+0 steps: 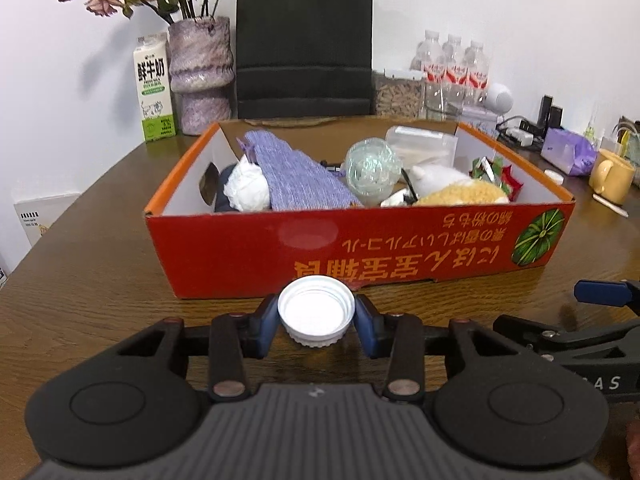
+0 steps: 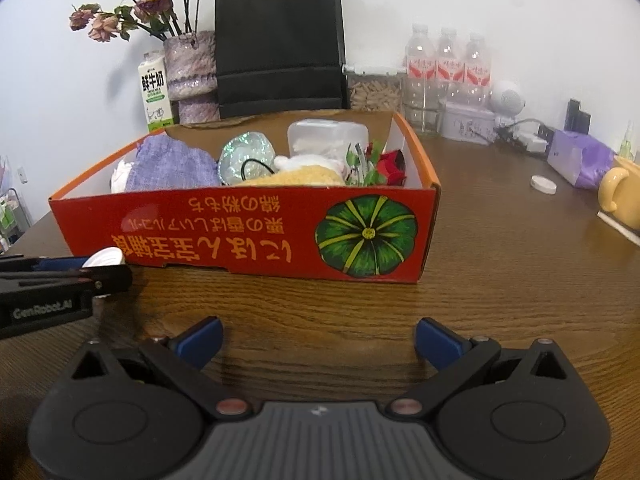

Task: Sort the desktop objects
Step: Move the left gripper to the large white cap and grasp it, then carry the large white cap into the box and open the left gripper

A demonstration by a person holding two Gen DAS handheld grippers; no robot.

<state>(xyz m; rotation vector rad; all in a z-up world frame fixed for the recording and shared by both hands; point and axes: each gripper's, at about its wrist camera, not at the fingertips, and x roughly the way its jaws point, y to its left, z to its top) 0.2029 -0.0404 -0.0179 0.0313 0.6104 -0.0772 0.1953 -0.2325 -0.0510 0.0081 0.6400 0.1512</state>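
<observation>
Left hand-held gripper (image 1: 316,320) pinches white bottle cap (image 1: 316,315) above the table (image 1: 100,280) just before red cardboard box (image 1: 248,252); right hand-held gripper (image 2: 319,340) spread wide, holding nothing.

Black paper bag (image 1: 304,40), milk carton (image 1: 154,88), vase of dried flowers (image 1: 200,76), three water bottles (image 1: 454,68), yellow mug (image 1: 612,176)

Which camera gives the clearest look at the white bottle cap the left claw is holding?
The left wrist view: the bottle cap sits centred between the left claw pads, open side up, rim and threads visible. The right wrist view shows only a sliver of it at far left, mostly hidden by that claw's arm.
</observation>
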